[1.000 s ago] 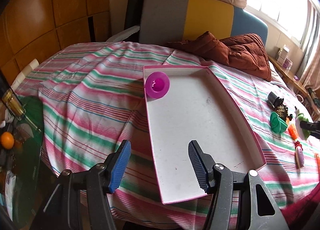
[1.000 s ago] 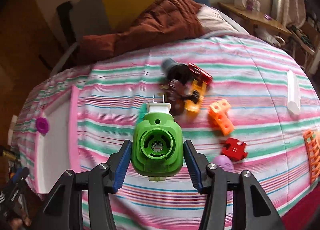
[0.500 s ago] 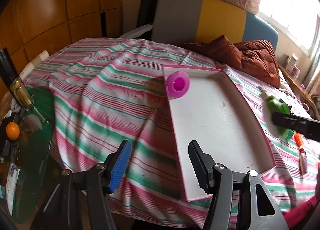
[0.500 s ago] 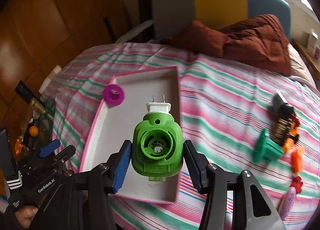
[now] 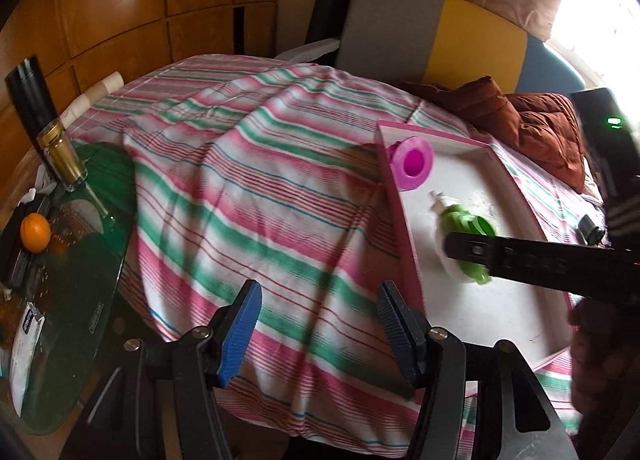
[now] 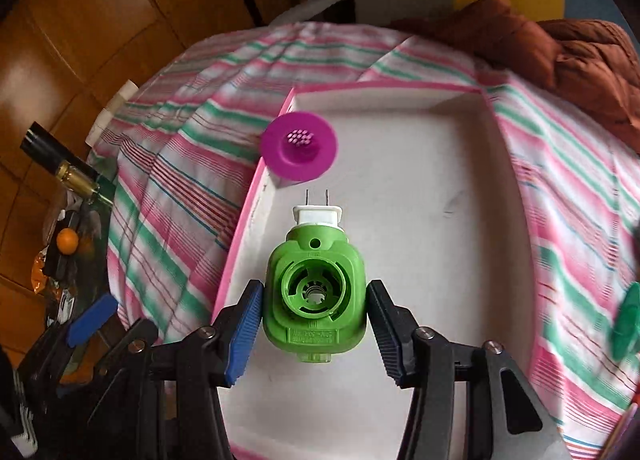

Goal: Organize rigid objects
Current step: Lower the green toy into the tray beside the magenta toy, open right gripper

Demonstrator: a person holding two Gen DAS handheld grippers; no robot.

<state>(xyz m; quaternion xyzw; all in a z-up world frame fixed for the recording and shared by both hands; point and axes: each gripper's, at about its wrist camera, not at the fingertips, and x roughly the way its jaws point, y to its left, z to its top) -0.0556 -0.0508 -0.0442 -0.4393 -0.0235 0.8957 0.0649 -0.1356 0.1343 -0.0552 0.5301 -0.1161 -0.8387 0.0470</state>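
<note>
My right gripper is shut on a green plug-in device with a white two-pin plug, held over the white tray with pink rim. A magenta funnel-shaped piece sits at the tray's far left corner. In the left wrist view the green device hangs over the tray, with the magenta piece beyond it. My left gripper is open and empty, low over the striped bedspread at the tray's left edge.
A striped bedspread covers the bed. A brown jacket lies at the back right. A glass side table at left holds a bottle and an orange. A green toy lies right of the tray.
My right gripper has carried the green device leftward from the toy pile to over the tray. My left gripper has swung left, off the tray toward the bed's edge.
</note>
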